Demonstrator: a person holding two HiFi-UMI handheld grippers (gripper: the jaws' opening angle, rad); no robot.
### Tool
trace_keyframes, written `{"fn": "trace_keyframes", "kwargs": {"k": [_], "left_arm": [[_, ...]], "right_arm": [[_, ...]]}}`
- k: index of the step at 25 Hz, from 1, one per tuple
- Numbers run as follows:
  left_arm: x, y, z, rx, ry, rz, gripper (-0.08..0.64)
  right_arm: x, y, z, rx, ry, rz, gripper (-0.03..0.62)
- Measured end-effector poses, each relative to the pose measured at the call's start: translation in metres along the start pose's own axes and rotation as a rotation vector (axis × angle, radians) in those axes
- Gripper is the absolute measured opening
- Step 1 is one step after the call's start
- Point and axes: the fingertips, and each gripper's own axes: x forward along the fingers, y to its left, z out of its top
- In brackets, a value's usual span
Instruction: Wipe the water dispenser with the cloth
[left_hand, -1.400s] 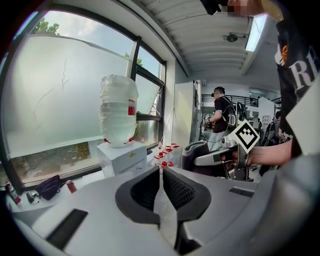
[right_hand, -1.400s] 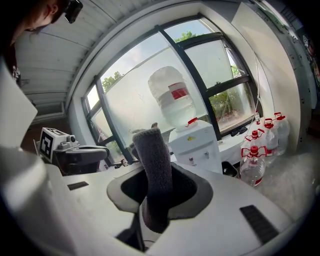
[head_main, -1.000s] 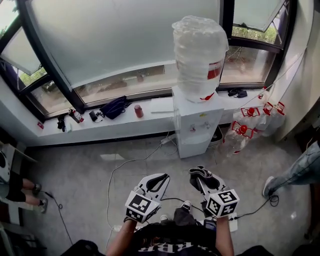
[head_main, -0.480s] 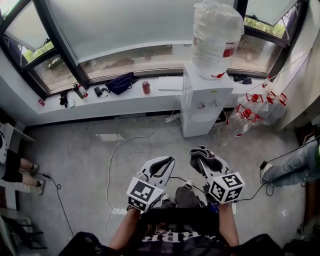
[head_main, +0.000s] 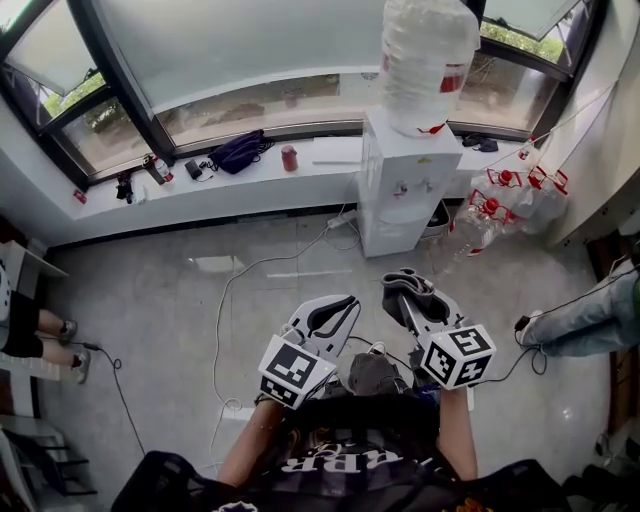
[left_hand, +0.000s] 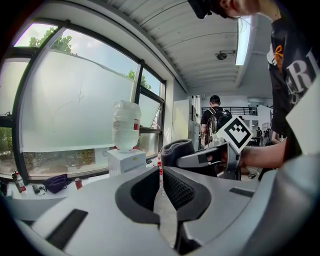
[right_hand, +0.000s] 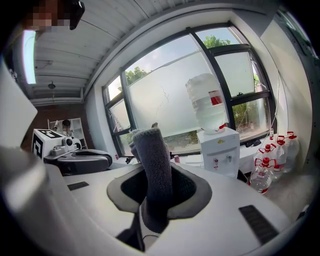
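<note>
Left tool (left_hand: 161, 182): jaws pressed together along a thin seam, nothing between them. Held low in front of the person's body, above the floor.

Right tool (right_hand: 156, 176): jaws closed on a thick folded grey cloth (right_hand: 152, 150). The cloth stands up between the pads and pokes out past the tips. Both tools sit side by side, near each other but not touching.

White box-shaped water dispenser (head_main: 398, 190): upright on the grey tiled floor (head_main: 150, 300), its back against the long white window ledge (head_main: 200, 190). It carries a large clear inverted water bottle (head_main: 427, 55) with a red label patch. Two small taps show on its front face. It is well apart from both tools, ahead of them and slightly to the right.

Just right of the dispenser: a cluster of clear plastic jugs with red caps (head_main: 503, 205) on the floor.

On the ledge, left of the dispenser: a small red can (head_main: 289, 157), then a dark purple bag (head_main: 238, 150).

A white cable (head_main: 240, 285) trails over the floor from the dispenser's base.

Right edge: a bystander's jeans-clad leg (head_main: 590, 320).
</note>
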Motion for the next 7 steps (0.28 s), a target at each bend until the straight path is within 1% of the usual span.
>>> {"fn": "trace_keyframes", "kwargs": {"k": [7], "left_arm": [[-0.0065, 0.0038, 0.0024, 0.024, -0.019, 0.008, 0.020]], "right_arm": [[0.0048, 0.0019, -0.0006, -0.029, 0.001, 0.009, 0.103]]}}
